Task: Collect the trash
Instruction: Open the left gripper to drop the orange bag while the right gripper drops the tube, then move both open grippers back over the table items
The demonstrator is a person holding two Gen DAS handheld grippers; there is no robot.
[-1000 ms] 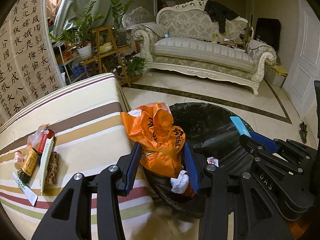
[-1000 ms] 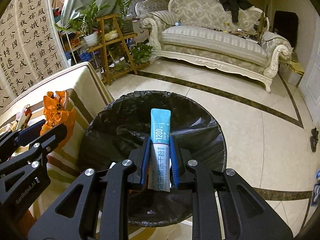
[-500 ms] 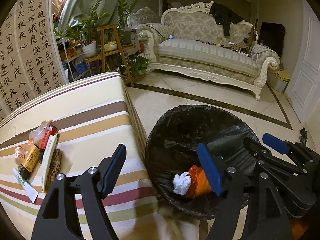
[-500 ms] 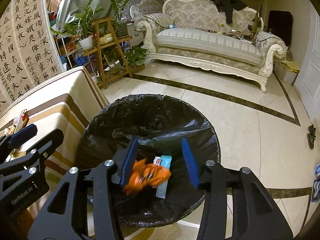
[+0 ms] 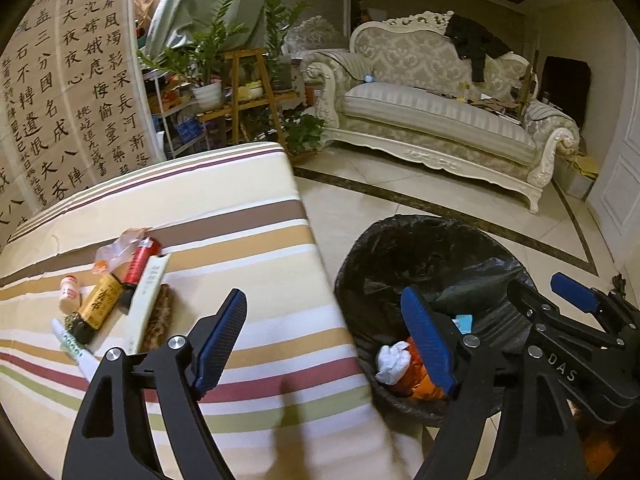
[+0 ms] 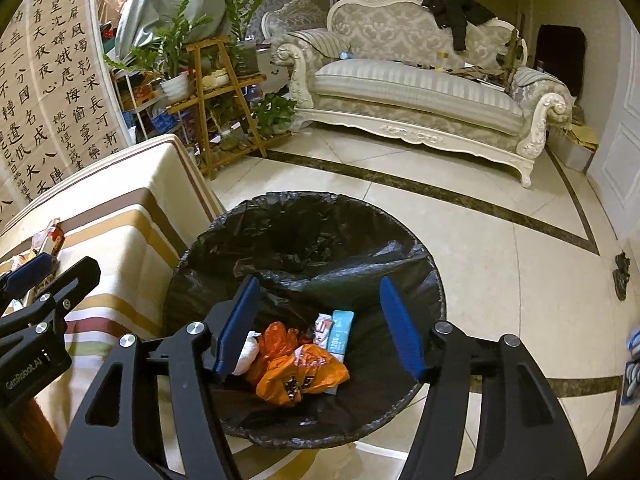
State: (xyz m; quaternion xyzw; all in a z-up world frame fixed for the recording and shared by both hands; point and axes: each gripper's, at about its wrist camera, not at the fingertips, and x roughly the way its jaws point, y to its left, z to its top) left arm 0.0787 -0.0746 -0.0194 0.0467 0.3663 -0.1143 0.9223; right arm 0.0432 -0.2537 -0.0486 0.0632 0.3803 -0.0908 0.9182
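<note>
Now, left gripper (image 5: pixel 324 340): jaws opening, nothing between.
Right gripper (image 6: pixel 320 326): jaws opening, empty, above black-lined round bin (image 6: pixel 400 240).
Bin: crumpled orange plastic bag (image 6: pixel 300 372).

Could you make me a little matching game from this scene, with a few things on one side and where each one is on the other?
Things:
1. orange plastic bag
2. red can
3. black garment
4. potted plant

Places:
A. on the wooden plant stand
B. on the striped tablecloth
C. in the black-lined trash bin
D. on the back of the sofa

Pairs: 1-C, 2-B, 3-D, 4-A
</note>
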